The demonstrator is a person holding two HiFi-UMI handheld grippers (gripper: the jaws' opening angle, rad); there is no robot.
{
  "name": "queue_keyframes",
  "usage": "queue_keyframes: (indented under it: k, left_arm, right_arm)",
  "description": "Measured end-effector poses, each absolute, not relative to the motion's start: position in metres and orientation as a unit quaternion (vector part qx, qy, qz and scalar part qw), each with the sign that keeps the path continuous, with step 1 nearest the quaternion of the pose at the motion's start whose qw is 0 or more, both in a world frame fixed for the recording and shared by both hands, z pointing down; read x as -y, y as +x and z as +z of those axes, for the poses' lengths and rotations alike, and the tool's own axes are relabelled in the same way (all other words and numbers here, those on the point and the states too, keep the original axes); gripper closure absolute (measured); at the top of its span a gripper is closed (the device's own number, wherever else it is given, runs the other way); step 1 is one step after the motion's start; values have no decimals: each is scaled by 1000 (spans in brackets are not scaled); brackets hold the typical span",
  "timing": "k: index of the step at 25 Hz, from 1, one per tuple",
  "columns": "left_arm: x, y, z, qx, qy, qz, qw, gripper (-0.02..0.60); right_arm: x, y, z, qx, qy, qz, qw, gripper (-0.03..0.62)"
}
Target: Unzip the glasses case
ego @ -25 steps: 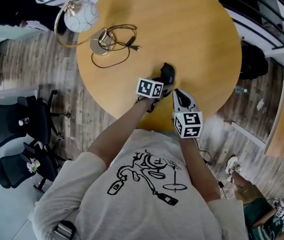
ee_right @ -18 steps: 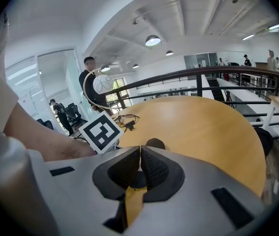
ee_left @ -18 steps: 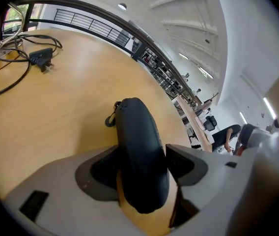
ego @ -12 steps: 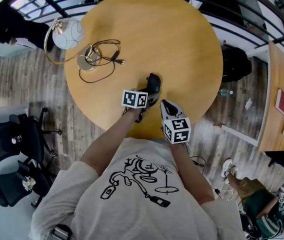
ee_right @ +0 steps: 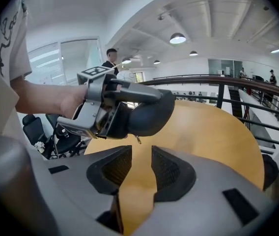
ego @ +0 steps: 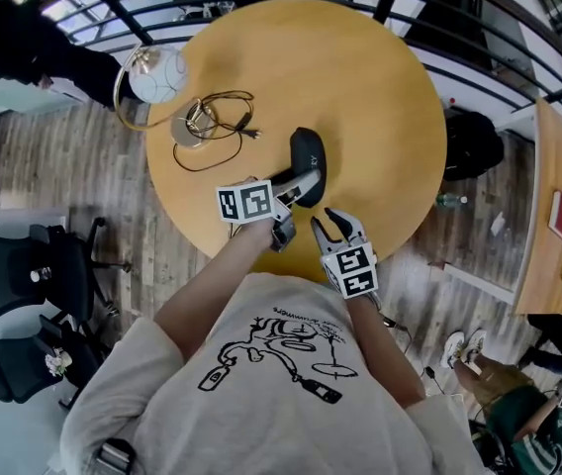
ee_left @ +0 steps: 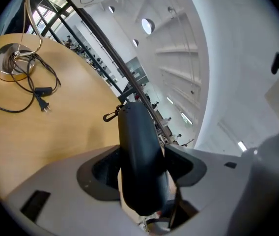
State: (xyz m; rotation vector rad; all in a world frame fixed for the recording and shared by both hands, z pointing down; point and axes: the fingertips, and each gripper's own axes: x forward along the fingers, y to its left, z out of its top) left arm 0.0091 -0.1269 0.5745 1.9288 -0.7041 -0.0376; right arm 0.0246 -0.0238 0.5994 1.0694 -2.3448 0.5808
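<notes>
Glasses case (ego: pixel 308 156): clamped above the table's (ego: pixel 380 97) near edge by the left gripper (ego: pixel 299 184), whose 2 jaws just closed on it, long axis along them. Its zipper pull (ee_right: pixel 137 140) hangs just ahead of the right gripper (ee_right: pixel 140 168), jaws parted, empty.

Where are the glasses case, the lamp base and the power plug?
glasses case (ee_left: pixel 140 151): left gripper view, middle of its dark shell.
lamp base (ee_left: pixel 12 63): left gripper view, top of the round disc.
power plug (ee_left: pixel 42 105): left gripper view, black plug body.

Matt case (ego: pixel 308 154), smooth wooden table (ego: pixel 370 87)
</notes>
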Motion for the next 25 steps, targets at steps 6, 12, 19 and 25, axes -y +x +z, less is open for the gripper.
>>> queue_keyframes:
  k: [6,12,19,25]
  left_arm:
    - [125,12,538,306,818,-37,486,302]
    - [122,10,537,308,816,-46,486,304]
    - [120,14,531,271,833,-50,479,291]
    - [111,22,536,226,835,-58,498,258]
  right_arm:
    - [34,8,584,872,390,190,227,484]
    - [35,13,573,873,400,166,224,569]
    - [24,4,563,892,359,74,266,572]
    - [16,-6,556,900,330,21,284,572]
